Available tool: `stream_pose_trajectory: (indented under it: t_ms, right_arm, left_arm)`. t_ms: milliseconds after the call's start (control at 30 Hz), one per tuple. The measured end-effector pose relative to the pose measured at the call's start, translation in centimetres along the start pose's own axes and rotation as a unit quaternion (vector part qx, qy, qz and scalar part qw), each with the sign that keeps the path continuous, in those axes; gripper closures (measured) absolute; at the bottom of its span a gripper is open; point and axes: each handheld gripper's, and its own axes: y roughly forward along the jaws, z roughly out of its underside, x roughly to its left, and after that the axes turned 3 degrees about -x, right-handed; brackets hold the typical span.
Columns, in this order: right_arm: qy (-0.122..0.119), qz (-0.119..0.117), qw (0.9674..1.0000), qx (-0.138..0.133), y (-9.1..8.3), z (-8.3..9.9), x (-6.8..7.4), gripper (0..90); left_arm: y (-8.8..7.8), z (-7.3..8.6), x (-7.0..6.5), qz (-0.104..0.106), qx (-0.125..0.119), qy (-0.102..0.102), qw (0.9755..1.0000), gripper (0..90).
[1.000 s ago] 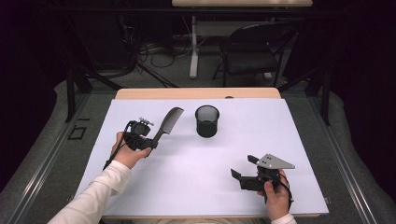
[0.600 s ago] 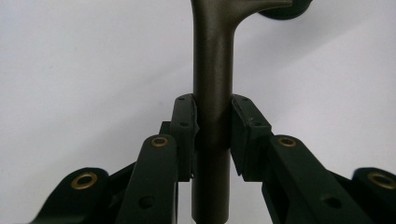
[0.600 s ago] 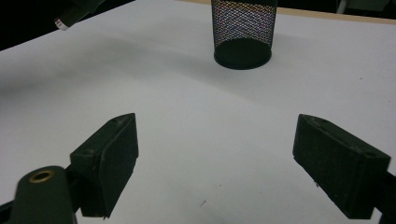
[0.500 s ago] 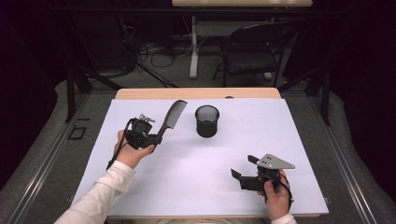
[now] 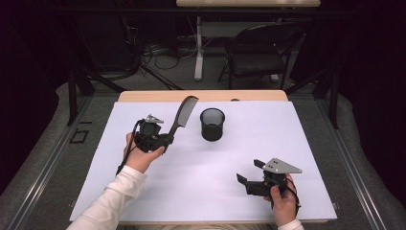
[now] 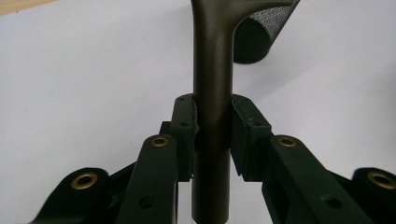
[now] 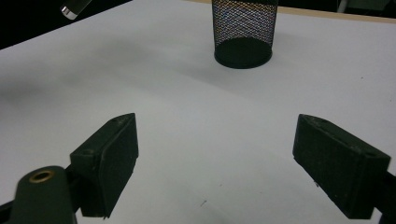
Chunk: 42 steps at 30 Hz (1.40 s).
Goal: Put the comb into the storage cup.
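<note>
A white sheet (image 5: 201, 187) covers most of the wooden table (image 5: 143, 96), a plain ground for the work. On it, toward the far edge and near the middle, stands a black mesh cup (image 5: 212, 123), upright with its mouth open to the top; it looks like the place where the comb is meant to end up, though that is a judgement.

The left gripper (image 5: 165, 140) is held off the sheet to the left of the cup, its 2 jaws clamped on the handle of a black comb (image 5: 184, 112). In the left gripper view the handle (image 6: 211, 93) runs straight up between the pads (image 6: 183, 126), squeezed from both sides, so the comb stands out like an extension of the gripper. It slants up and toward the far edge, its toothed end near the cup's rim but apart from it. Holding it by the handle end leaves the long body free to go into the cup.

The right gripper (image 5: 250, 172) rests low near the front right of the sheet, jaws wide apart with nothing between them, probably parked out of the way.
</note>
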Motion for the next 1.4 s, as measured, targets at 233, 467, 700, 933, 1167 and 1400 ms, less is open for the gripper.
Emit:
stream_pose_trajectory:
  t_ms: [233, 467, 700, 933, 1167, 1400]
  right_arm:
    - [0.000, 0.001, 1.0000, 0.000, 0.0, 0.0, 0.0, 14.0]
    - [0.001, 0.001, 1.0000, -0.003, 0.0, 0.0, 0.0, 14.1]
    - [0.002, 0.000, 1.0000, -0.004, -0.1, 0.0, 0.0, 14.0]
    - [0.001, 0.000, 1.0000, -0.002, -0.2, 0.0, -0.1, 14.0]
    - [0.001, 0.000, 1.0000, -0.002, -0.1, 0.0, -0.1, 14.0]
    - [0.000, 0.000, 1.0000, -0.003, -0.1, 0.0, 0.0, 14.0]
  left_arm:
    - [0.1, -0.4, -1.4, 0.007, -0.026, 0.008, 0.9996, 72.6]
    - [0.1, -0.7, -2.4, 0.011, -0.049, 0.013, 0.9987, 72.6]
    - [0.1, -0.9, -3.1, 0.017, -0.075, 0.013, 0.9970, 72.6]
    - [0.2, -0.9, -4.0, 0.014, -0.106, 0.017, 0.9941, 72.6]
    - [0.3, -0.8, -4.5, 0.018, -0.132, 0.011, 0.9910, 72.6]
    - [0.3, -0.5, -4.7, 0.012, -0.154, 0.012, 0.9879, 72.6]
